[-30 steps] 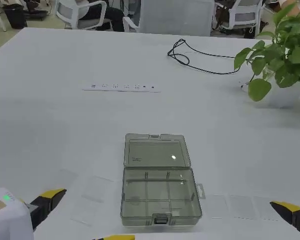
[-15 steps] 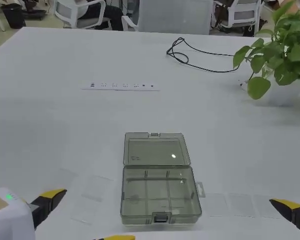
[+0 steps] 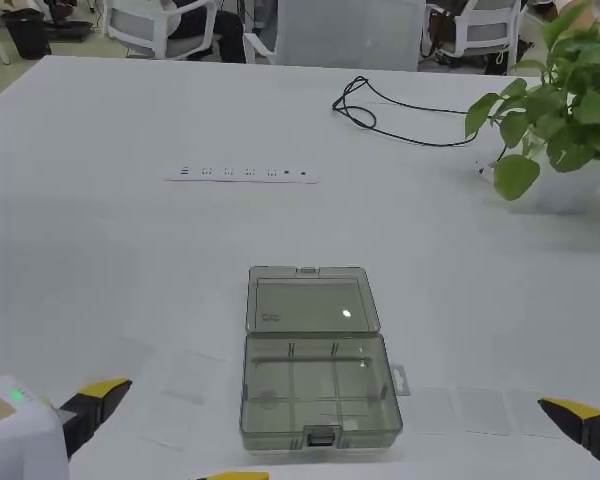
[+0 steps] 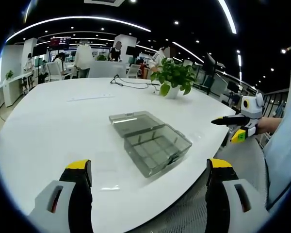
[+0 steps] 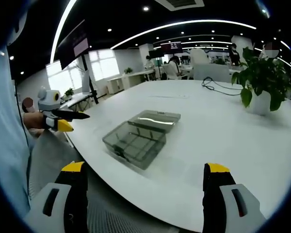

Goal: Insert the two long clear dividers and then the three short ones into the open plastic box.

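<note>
A smoky, translucent plastic box (image 3: 320, 425) is seen lying open on the white table (image 3: 130, 250), with its lid (image 3: 312, 300) folded flat at 12 o'clock from the base and its latch (image 3: 322, 437) set at the 6 o'clock edge. Faint lines are seen crossing the base in a grid (whether these are seated dividers or moulded ribs cannot be told). Clear dividers (image 3: 185, 385) are laid flat at 9 o'clock from the box, a row of further clear pieces (image 3: 470, 410) is laid at 3 o'clock, and one small clear tab (image 3: 400, 380) is found just beside the right wall.
</note>
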Action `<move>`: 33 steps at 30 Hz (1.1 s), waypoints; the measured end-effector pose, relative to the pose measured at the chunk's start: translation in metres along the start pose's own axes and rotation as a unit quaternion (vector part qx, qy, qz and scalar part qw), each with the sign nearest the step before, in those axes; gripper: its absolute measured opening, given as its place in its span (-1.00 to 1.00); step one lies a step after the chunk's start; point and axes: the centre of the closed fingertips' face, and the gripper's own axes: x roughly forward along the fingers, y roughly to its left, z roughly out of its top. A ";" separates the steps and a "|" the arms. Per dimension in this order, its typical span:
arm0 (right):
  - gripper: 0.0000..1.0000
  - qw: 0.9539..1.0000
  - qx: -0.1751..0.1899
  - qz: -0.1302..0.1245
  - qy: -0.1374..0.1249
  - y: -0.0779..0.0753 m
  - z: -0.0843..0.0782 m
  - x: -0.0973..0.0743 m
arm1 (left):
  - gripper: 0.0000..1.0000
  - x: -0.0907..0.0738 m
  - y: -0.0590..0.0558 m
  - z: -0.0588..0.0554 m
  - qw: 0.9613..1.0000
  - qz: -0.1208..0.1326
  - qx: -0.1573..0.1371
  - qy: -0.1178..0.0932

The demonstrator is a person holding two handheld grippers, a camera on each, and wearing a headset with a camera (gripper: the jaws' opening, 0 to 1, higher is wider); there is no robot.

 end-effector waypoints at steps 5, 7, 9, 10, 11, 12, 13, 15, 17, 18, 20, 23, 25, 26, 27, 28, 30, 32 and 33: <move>1.00 1.000 -0.003 0.005 0.005 0.002 -0.001 0.001 | 1.00 0.000 -0.001 0.000 1.000 -0.001 0.001 0.000; 1.00 1.000 -0.005 0.006 0.007 0.003 -0.001 0.001 | 1.00 0.000 -0.001 0.000 1.000 -0.001 0.001 0.001; 1.00 1.000 -0.004 0.007 0.007 0.003 -0.001 0.002 | 1.00 0.000 -0.002 0.001 1.000 -0.002 0.001 -0.001; 1.00 1.000 -0.005 0.007 0.007 0.003 -0.001 0.002 | 1.00 0.000 -0.001 0.001 1.000 -0.001 0.000 0.000; 1.00 1.000 -0.004 0.008 0.009 0.003 -0.002 0.001 | 1.00 0.000 -0.001 0.001 1.000 -0.001 0.000 0.000; 1.00 1.000 -0.005 0.009 0.009 0.003 -0.002 0.001 | 1.00 0.000 -0.001 0.001 1.000 -0.002 0.000 0.000; 1.00 1.000 -0.006 0.009 0.009 0.003 -0.002 0.001 | 1.00 0.000 -0.001 0.001 1.000 -0.001 0.001 0.001; 1.00 1.000 -0.005 0.009 0.010 0.003 -0.002 0.001 | 1.00 0.000 -0.001 0.000 1.000 0.000 0.001 0.001; 1.00 1.000 -0.005 0.009 0.009 0.003 -0.002 0.001 | 1.00 0.000 -0.001 0.000 1.000 -0.001 0.000 0.001; 1.00 1.000 -0.004 0.009 0.009 0.003 -0.002 0.002 | 1.00 0.000 -0.001 0.000 1.000 -0.001 0.000 0.002; 1.00 1.000 -0.004 0.009 0.009 0.003 -0.002 0.002 | 1.00 0.000 -0.001 -0.001 1.000 -0.002 0.000 0.003; 1.00 1.000 -0.004 0.008 0.008 0.003 -0.002 0.002 | 1.00 0.000 -0.001 -0.001 1.000 -0.003 0.000 0.004; 1.00 1.000 -0.004 0.008 0.007 0.003 -0.002 0.002 | 1.00 0.000 0.000 -0.001 1.000 -0.003 0.000 0.004; 1.00 1.000 -0.004 0.008 0.007 0.003 -0.002 0.002 | 1.00 0.000 0.000 -0.001 1.000 -0.003 -0.001 0.004; 1.00 1.000 -0.004 0.008 0.007 0.003 -0.002 0.002 | 1.00 0.000 0.000 -0.001 1.000 -0.002 -0.001 0.003; 1.00 1.000 -0.004 0.009 0.007 0.003 -0.002 0.002 | 1.00 0.000 0.000 -0.001 1.000 -0.002 -0.001 0.003; 1.00 1.000 -0.008 0.009 0.007 0.002 -0.001 0.002 | 1.00 0.001 0.000 -0.001 1.000 -0.003 -0.001 0.004; 1.00 1.000 -0.010 0.009 0.007 0.001 -0.001 0.002 | 1.00 0.001 0.000 -0.002 1.000 -0.004 -0.002 0.005; 1.00 1.000 -0.011 0.009 0.007 0.001 0.000 0.002 | 1.00 0.001 0.000 -0.002 1.000 -0.004 0.000 0.005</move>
